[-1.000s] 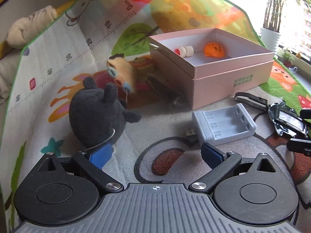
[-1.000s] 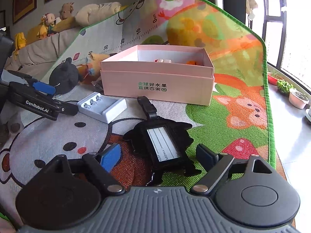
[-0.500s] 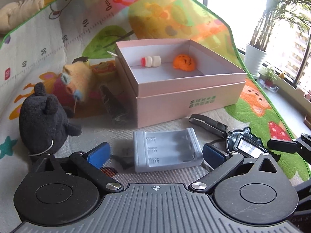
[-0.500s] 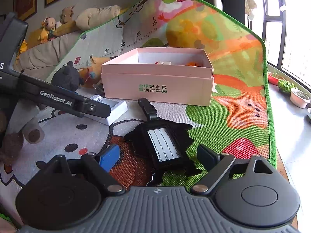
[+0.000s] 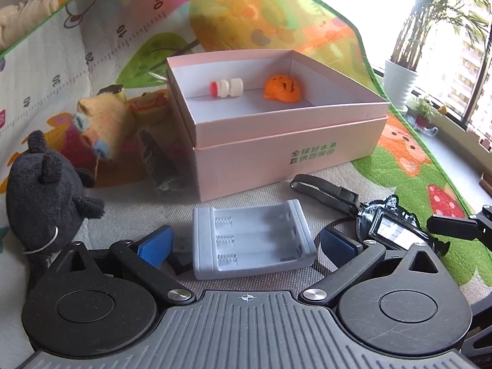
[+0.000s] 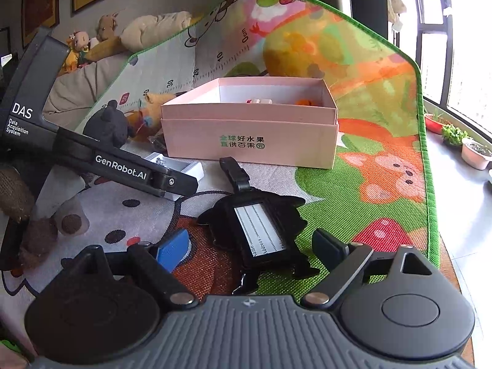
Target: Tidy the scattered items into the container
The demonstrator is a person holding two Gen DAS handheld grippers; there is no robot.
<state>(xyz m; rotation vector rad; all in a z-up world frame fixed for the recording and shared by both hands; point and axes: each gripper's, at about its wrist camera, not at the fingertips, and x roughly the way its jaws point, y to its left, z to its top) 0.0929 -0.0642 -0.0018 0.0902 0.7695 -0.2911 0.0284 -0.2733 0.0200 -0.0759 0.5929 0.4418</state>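
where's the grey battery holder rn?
Left wrist view, centre-bottom: the grey battery holder lies on the mat between the open left tongs, in front of the pink box, with the black luggage tag to its right.

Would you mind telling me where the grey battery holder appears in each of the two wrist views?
Left wrist: the battery holder lies low centre, between the open left gripper fingers.
Right wrist: the battery holder is left of centre, partly hidden behind the left gripper's arm.
Shared landmark: the pink box just behind it.
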